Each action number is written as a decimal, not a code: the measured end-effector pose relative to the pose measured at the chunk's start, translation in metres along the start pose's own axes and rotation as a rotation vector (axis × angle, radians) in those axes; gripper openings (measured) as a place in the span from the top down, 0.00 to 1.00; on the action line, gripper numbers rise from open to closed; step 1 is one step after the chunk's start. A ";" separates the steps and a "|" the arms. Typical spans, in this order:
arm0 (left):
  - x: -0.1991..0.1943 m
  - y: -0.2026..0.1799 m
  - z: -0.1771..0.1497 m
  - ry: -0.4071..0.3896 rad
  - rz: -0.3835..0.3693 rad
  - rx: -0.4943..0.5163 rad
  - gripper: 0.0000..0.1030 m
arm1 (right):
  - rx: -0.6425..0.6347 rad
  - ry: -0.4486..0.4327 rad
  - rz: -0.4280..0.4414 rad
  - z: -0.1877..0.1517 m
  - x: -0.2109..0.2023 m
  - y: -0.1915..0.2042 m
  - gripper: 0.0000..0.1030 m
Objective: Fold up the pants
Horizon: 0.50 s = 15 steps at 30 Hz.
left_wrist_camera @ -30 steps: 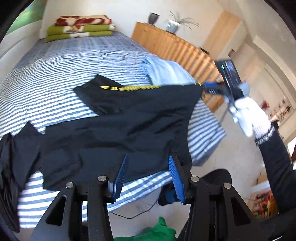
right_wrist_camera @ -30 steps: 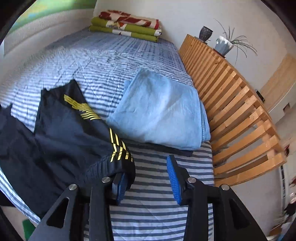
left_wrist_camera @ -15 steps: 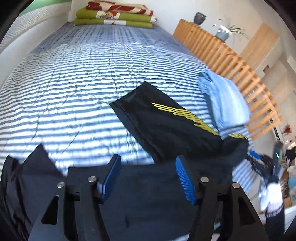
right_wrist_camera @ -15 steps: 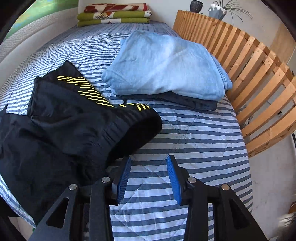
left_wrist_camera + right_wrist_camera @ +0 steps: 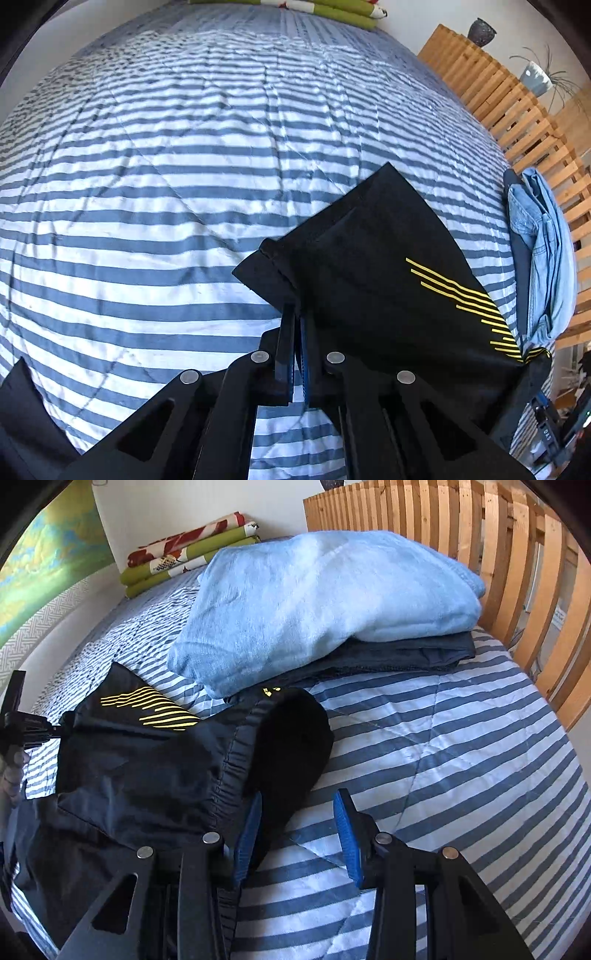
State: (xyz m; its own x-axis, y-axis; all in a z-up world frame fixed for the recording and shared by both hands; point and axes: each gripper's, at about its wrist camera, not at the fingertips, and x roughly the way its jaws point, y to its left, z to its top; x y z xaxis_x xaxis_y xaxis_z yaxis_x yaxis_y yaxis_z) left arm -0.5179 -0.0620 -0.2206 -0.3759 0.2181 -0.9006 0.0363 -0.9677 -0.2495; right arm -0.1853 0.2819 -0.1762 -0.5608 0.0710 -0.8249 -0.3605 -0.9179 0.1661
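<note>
Left wrist view: my left gripper [image 5: 297,325] pinched closed on black yellow-striped pants [image 5: 384,280] on striped bed [image 5: 166,166], right gripper [image 5: 297,834] part-open at waistband, holding nothing; I'd keep hem taut, fold flat.

Bedroom: striped bed [image 5: 184,184], wooden headboard [image 5: 480,535].

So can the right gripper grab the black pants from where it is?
Probably yes. The right gripper is open, right beside the waistband of the black pants, with nothing in between; the blue folded pile lies farther back.
</note>
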 end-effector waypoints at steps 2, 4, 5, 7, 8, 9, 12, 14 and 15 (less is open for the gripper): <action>-0.017 0.027 -0.005 -0.044 0.023 -0.061 0.98 | 0.009 0.003 0.050 0.005 0.004 0.003 0.64; -0.033 0.060 -0.014 -0.087 0.119 -0.094 0.98 | 0.003 0.007 0.106 0.008 0.004 0.010 0.64; -0.035 0.073 -0.018 -0.083 0.151 -0.105 0.95 | -0.004 0.013 0.142 0.009 0.004 0.015 0.64; -0.037 0.094 -0.018 -0.046 0.176 -0.129 0.72 | -0.020 0.029 0.209 0.010 0.005 0.029 0.64; -0.041 0.100 -0.017 -0.048 0.167 -0.138 0.54 | -0.033 0.033 0.235 0.012 0.006 0.037 0.64; -0.047 0.102 -0.013 -0.075 0.160 -0.137 0.51 | -0.042 0.036 0.247 0.014 0.008 0.044 0.64; -0.064 0.097 0.007 -0.162 0.134 -0.125 0.43 | -0.041 0.045 0.257 0.022 0.015 0.060 0.62; -0.053 0.083 0.029 -0.140 0.049 -0.108 0.29 | -0.016 0.048 0.255 0.031 0.020 0.065 0.60; -0.041 0.074 0.039 -0.109 0.015 -0.088 0.25 | -0.001 0.046 0.254 0.033 0.021 0.067 0.57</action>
State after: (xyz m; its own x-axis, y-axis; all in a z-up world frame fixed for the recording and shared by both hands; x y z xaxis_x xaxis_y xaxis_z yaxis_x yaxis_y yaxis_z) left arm -0.5363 -0.1479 -0.1883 -0.4726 0.1839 -0.8619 0.1224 -0.9548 -0.2708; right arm -0.2463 0.2352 -0.1646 -0.5988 -0.1798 -0.7805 -0.2113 -0.9045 0.3705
